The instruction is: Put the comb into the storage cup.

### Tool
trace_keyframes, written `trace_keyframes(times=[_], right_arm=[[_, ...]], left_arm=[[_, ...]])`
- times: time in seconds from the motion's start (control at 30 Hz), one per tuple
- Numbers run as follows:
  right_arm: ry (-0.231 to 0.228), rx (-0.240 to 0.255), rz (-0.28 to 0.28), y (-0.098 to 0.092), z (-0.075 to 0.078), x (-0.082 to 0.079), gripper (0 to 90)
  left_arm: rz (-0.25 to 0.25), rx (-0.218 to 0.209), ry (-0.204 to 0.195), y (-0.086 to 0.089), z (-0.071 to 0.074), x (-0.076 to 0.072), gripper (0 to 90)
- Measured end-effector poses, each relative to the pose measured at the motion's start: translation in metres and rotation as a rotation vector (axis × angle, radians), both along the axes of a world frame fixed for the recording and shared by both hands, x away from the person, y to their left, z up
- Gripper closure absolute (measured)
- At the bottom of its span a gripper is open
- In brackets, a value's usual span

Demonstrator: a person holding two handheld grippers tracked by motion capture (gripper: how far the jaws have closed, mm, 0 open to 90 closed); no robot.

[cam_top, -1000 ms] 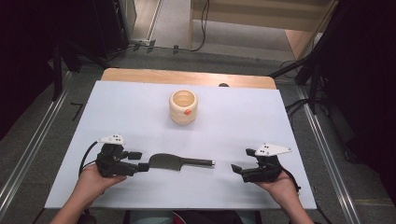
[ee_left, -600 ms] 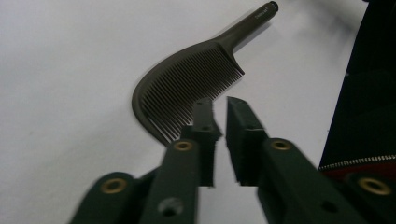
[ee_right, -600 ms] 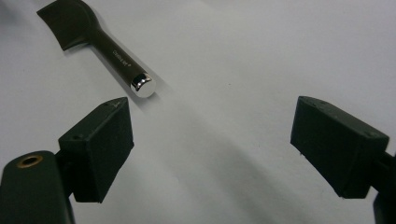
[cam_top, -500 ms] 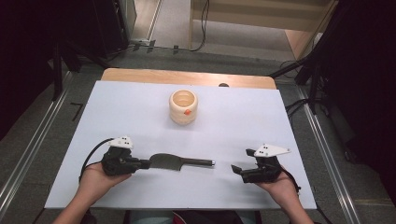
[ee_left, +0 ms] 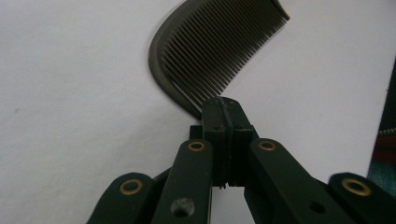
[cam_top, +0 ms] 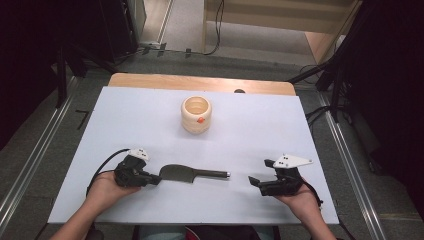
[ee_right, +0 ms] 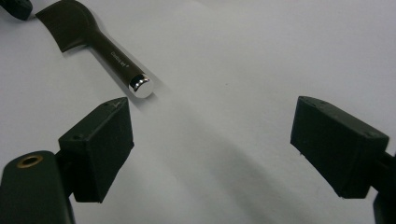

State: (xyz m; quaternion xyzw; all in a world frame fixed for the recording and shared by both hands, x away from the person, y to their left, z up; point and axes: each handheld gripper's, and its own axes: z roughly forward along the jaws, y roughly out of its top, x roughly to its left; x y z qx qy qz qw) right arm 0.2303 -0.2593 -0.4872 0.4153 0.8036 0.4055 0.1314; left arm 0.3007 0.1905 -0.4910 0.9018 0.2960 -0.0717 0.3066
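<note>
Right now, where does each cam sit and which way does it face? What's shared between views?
High view: fixed above the person's side, looking forward and down on the white table; both forearms, the left gripper and the right gripper show.
Left gripper view: rides the left gripper, looking along its jaws, closed on the toothed end of the dark comb.
Right gripper view: rides the right gripper, jaws wide apart, facing the comb's chrome-tipped handle.
Shared: the comb and the table surface appear in all three.

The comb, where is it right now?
In the high view the comb lies flat near the table's front edge, between the left gripper and the right gripper, with the left gripper shut on its toothed end.
</note>
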Motion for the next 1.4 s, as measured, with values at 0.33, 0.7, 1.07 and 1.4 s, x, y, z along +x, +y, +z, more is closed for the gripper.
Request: trace_keyframes(times=[0.33,0.7,1.07,1.4], right_arm=[[0.003,-0.004,-0.006,0.000,0.000,0.000,11.5],[0.003,-0.003,-0.007,-0.001,0.000,0.000,11.7],[0.004,0.000,-0.010,-0.002,0.000,0.000,11.7],[0.007,0.007,-0.012,-0.002,0.000,0.000,11.7]], left_arm=[[0.005,-0.015,-0.020,-0.007,-0.002,0.006,90.0],[-0.016,-0.018,-0.049,-0.023,-0.003,0.012,90.0],[-0.020,-0.040,-0.048,-0.037,-0.006,0.018,90.0],[-0.018,-0.053,-0.047,-0.043,-0.007,0.022,90.0]])
